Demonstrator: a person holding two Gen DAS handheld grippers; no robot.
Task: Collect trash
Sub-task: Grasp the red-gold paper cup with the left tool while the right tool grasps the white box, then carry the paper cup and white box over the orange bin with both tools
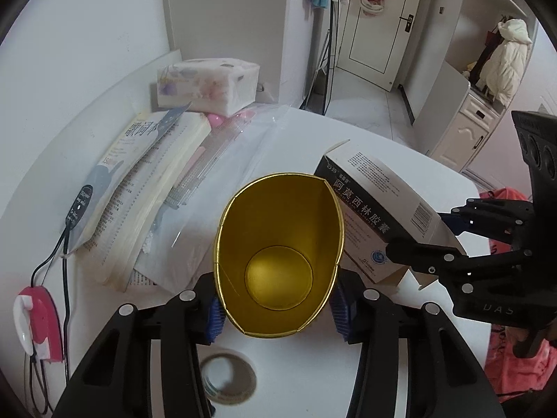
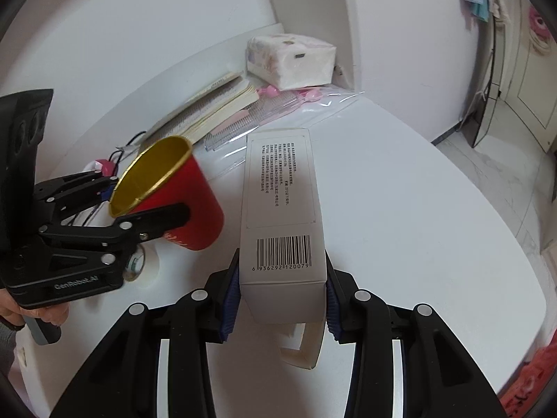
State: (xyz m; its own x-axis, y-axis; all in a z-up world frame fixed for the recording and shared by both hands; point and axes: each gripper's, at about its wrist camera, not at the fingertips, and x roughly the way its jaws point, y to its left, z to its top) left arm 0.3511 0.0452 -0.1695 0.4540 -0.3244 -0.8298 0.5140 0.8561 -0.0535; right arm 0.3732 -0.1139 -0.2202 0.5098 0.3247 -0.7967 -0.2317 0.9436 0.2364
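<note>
My left gripper [image 1: 276, 317] is shut on a red paper cup with a gold inside [image 1: 278, 254], squeezed oval and held above the white table [image 1: 306, 376]. The cup [image 2: 188, 202] and left gripper [image 2: 146, 205] also show at the left of the right wrist view. My right gripper [image 2: 282, 306] is shut on a white medicine box with a barcode [image 2: 282, 209], held above the table, its end flap open. In the left wrist view the box [image 1: 379, 209] is just right of the cup, touching its rim, with the right gripper [image 1: 428, 240] on it.
A stack of books [image 1: 139, 188], a tissue pack [image 1: 209, 83], a clear plastic bag with a comb [image 1: 222, 160] and a pink charger with cable [image 1: 34, 324] lie at the table's left. A tape roll [image 1: 226, 376] lies under the cup. A pink bag [image 1: 511, 348] is at the right.
</note>
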